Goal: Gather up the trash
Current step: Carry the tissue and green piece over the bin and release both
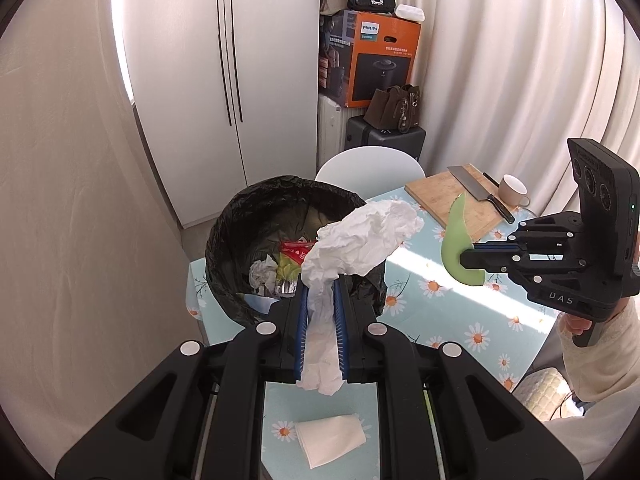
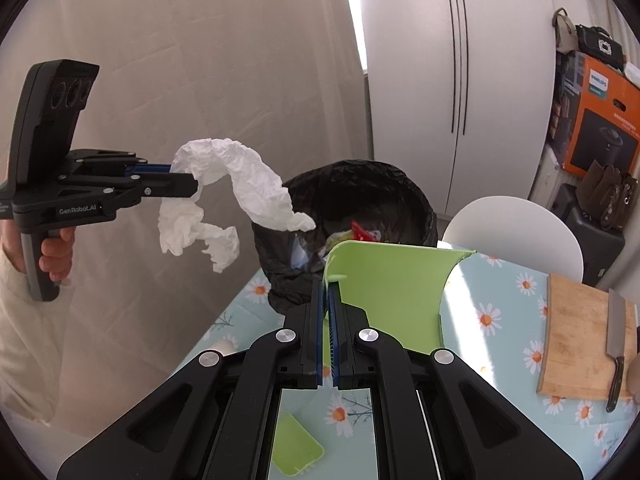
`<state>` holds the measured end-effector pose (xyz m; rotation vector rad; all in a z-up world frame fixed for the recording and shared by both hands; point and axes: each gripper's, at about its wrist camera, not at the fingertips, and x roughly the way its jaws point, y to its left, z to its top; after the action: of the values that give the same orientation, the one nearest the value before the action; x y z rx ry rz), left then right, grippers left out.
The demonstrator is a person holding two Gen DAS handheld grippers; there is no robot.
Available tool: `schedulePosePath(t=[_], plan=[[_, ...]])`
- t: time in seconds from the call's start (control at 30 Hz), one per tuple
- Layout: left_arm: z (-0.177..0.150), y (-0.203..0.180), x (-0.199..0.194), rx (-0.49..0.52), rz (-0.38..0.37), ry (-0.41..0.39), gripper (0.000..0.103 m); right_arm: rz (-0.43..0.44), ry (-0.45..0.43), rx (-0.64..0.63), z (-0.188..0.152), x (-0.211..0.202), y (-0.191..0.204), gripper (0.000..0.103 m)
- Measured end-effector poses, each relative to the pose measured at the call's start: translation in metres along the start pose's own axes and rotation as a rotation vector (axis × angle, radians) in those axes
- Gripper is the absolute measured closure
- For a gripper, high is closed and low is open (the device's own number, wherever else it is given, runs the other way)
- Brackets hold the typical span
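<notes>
Left claw (image 1: 320,280) is clamping crumpled white tissue (image 1: 360,240) above the black-lined bin (image 1: 224,240); right claw (image 2: 328,288) is gripping a green melon rind (image 2: 392,288) over the desk (image 2: 500,300).

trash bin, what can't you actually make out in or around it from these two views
- Bin bottom, left wrist view: crumpled tissue in the left gripper covers it.
- Bin contents, right wrist view: green peel in the right gripper blocks most.
- Cup, right wrist view: cut off by the edge.
</notes>
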<state>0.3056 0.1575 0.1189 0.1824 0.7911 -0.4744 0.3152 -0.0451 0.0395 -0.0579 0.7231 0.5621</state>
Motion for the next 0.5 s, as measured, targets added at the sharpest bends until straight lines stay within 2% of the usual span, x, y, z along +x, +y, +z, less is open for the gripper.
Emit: schedulePosePath(t=[0.23,0.5], plan=[[0.025,0.012,-0.004,0.048,-0.002,-0.036,0.090,0.001,-0.024,-0.012,0.021,0.008,0.010,0.100],[0.046,0.030,0.015,0.051,-0.057,-0.042,0.090,0.028,-0.032,-0.013,0.041,0.027,0.015,0.100]])
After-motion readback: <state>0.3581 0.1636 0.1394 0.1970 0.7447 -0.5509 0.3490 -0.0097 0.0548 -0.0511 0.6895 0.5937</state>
